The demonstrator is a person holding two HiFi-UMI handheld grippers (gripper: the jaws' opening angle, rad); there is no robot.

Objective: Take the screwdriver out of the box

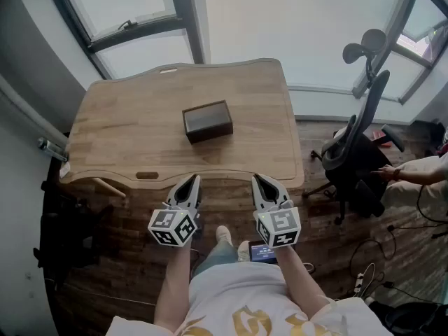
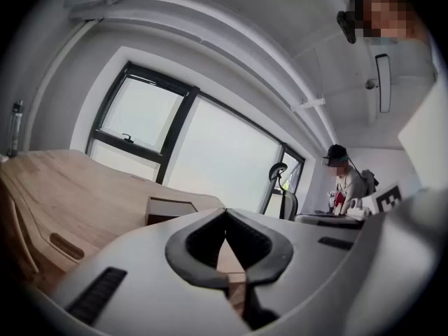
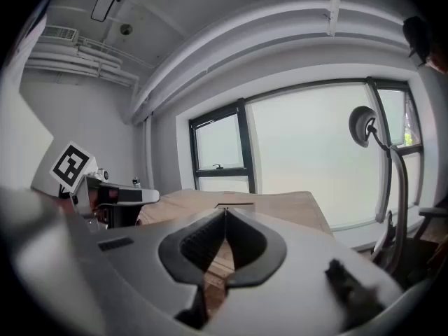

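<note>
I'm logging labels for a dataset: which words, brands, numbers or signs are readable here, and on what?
No readable text anywhere.
On the left claw and right claw: square black-and-white markers, no letters.
On the box: no label visible.
On the shirt: gold print, cut off, unreadable.
On the small screen below the right claw: too small to read.

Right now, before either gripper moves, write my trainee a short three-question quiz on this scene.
1. True or false: the left gripper is holding the box.
2. Where does the box stand? A: on the table; B: on the floor; C: on the office chair.
3. Fill in: the right gripper has its jaws ____.
Key: 1 false; 2 A; 3 shut.
</note>
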